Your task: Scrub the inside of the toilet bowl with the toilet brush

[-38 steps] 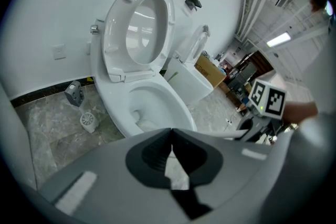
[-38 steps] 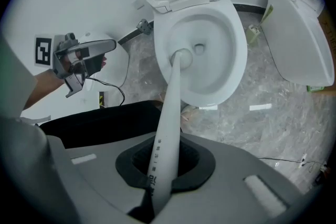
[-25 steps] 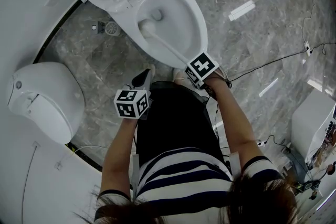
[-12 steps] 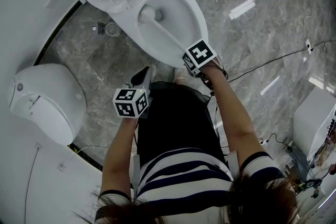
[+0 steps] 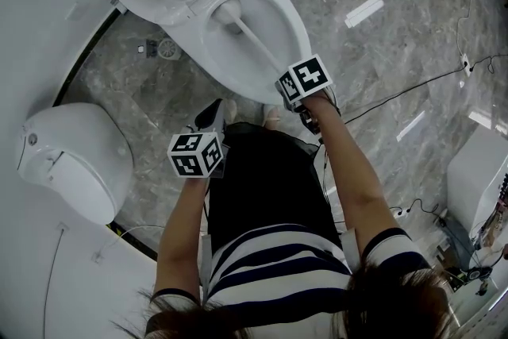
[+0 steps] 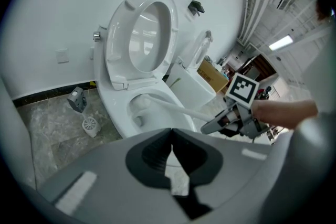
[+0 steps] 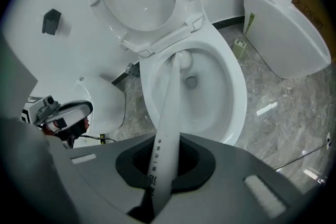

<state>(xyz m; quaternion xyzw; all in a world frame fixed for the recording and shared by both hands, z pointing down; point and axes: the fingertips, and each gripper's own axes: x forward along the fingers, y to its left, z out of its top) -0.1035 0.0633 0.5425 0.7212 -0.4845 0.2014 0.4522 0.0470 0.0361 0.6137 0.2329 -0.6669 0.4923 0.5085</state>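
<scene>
White, smooth-handled toilet brush (image 7: 169, 97), clamped by the right gripper (image 7: 164, 168), reaches into the glossy oval toilet bowl (image 7: 239, 97); left gripper (image 6: 171, 162) closed, empty.

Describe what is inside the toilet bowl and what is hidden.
The toilet brush, held by the right gripper, reaches into the toilet bowl; its head sits at the back wall near the drain hole. The handle covers a strip of bowl.
</scene>
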